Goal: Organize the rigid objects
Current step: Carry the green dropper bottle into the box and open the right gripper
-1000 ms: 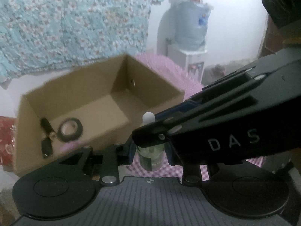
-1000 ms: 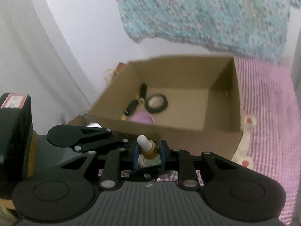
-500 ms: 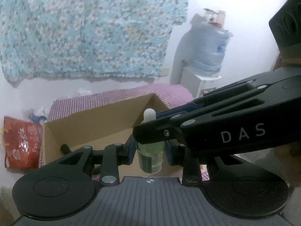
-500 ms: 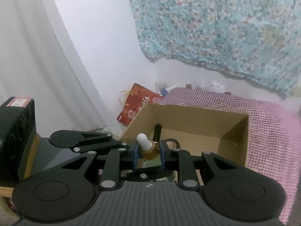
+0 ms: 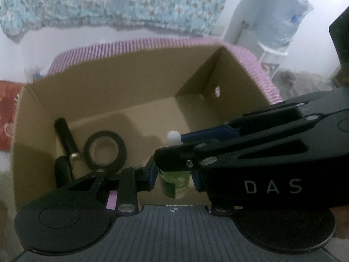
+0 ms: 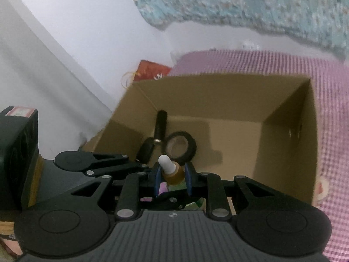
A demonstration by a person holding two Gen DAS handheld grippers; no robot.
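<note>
Two grippers meet over one open box (image 5: 130, 83) that fills the middle of both views. In the left wrist view, the left gripper (image 5: 174, 174) sits at lower centre, its blue pads closed on the green glass body of a dropper bottle (image 5: 175, 182). The right gripper (image 5: 250, 152) reaches in from the right edge across that bottle's neck, with the white bulb showing just above its black finger.

In the right wrist view, the right gripper (image 6: 172, 176) is at lower centre, pads pressed on the bottle's (image 6: 171, 170) amber collar just under the white bulb, which tilts toward the upper left. The left gripper (image 6: 98, 161) comes in from the left edge, below and beside the right one. So both sets of fingers grip the same bottle, one low on the body, one at the neck, and the bottle hangs above the near part of the box.

On the box floor, toward the left, lie a roll of black tape (image 5: 105, 150) flat on its side and two black handles (image 5: 65, 144) joined by a metal piece, just beside the tape on its left. A small hole shows in the right wall. The box stands on a pink checked cloth (image 6: 331, 113). Upper frame: a floral sheet (image 5: 109, 2) on a white wall. A water jug (image 5: 281, 15) stands upper right in the left wrist view, and a red bag (image 6: 150, 71) lies behind the box's left corner.
</note>
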